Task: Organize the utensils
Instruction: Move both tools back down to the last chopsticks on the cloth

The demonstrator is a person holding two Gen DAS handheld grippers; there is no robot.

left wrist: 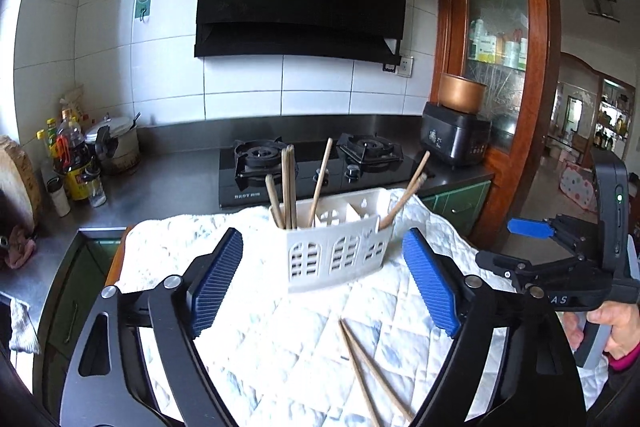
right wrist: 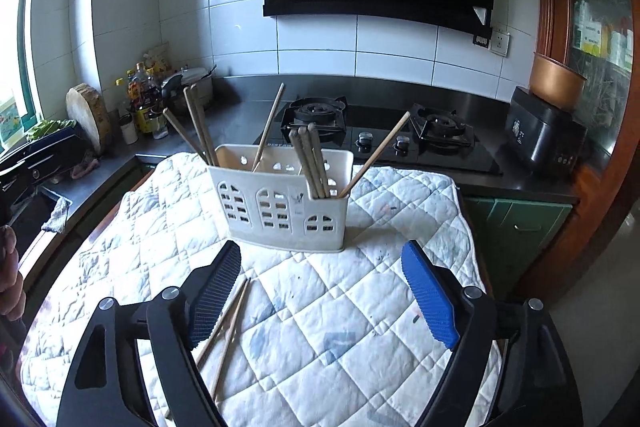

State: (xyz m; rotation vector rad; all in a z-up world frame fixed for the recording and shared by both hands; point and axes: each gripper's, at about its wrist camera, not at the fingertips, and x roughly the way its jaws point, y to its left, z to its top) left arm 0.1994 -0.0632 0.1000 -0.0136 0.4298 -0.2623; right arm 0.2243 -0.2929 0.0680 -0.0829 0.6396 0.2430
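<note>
One white utensil holder (right wrist: 285,201), two loose chopsticks (right wrist: 228,327) on quilted cloth (right wrist: 340,327), my left gripper (left wrist: 322,287) and right gripper (right wrist: 322,293) wide open, holding nothing

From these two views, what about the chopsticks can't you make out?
- Loose chopsticks: near ends cut off by the left view's bottom edge; in the right view the right gripper finger covers part.
- Holder: its walls hide the standing chopsticks' lower ends.

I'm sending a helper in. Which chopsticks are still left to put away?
On the white quilted cloth before the stove stands a white utensil holder. In front of it lie two loose chopsticks, flat and crossing, unlike those standing in the holder.
</note>
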